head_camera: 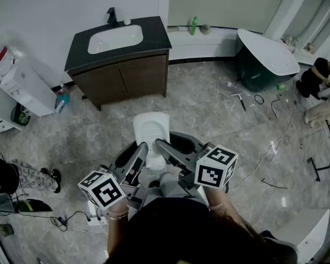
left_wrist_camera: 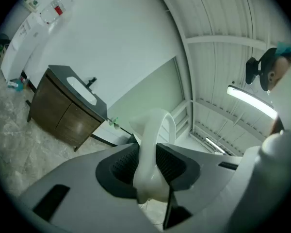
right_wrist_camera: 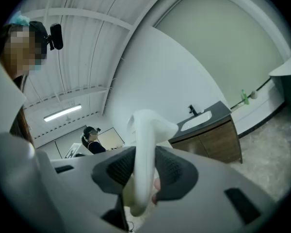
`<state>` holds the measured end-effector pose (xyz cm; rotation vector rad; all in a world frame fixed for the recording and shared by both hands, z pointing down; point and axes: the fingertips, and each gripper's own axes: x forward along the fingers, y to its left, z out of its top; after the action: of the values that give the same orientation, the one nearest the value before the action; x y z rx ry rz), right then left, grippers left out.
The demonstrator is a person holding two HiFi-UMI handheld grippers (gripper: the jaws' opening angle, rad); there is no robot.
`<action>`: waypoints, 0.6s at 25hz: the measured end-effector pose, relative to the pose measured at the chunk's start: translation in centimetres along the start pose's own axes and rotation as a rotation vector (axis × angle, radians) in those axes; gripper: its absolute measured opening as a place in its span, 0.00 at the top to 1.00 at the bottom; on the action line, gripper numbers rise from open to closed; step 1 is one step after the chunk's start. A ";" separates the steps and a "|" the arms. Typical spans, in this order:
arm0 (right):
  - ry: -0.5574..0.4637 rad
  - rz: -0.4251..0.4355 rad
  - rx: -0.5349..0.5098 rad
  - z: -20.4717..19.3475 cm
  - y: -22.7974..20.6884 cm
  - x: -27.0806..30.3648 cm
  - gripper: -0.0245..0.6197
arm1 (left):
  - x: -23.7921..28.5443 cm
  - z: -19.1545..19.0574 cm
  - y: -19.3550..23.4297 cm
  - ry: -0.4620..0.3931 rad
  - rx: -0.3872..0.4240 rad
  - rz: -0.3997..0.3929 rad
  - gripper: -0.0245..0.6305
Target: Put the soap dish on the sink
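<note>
You held the white glossy soap dish (head_camera: 152, 126) two-handed.
Your left gripper (left_wrist_camera: 148, 166) and right gripper (right_wrist_camera: 143, 171) each clamped one edge, dish above grey marble floor (head_camera: 209, 109), well apart from white basin sink (head_camera: 115, 38).

No lettering, label, brand or number can be read in any view.

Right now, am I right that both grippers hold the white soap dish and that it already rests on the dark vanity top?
Not quite. The left gripper and right gripper do hold the soap dish, but the head view shows it in the air over the floor, well short of the vanity top and its sink.
</note>
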<state>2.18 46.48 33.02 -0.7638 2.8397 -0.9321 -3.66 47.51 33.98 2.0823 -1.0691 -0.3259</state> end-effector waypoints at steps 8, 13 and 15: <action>0.009 -0.012 0.003 0.1 -1.7 -0.5 0.76 | 1.7 -0.7 0.4 0.012 -0.005 -0.009 0.78; 0.009 0.005 0.005 1.8 -4.5 -1.6 0.76 | 5.1 -0.8 -0.3 0.016 0.008 0.009 0.78; 0.014 0.016 0.013 2.3 -5.5 -1.8 0.76 | 6.2 -0.7 -0.4 0.010 0.011 0.021 0.78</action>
<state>6.61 42.22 34.07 -0.7353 2.8442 -0.9560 0.80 43.25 34.83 2.0794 -1.0880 -0.2992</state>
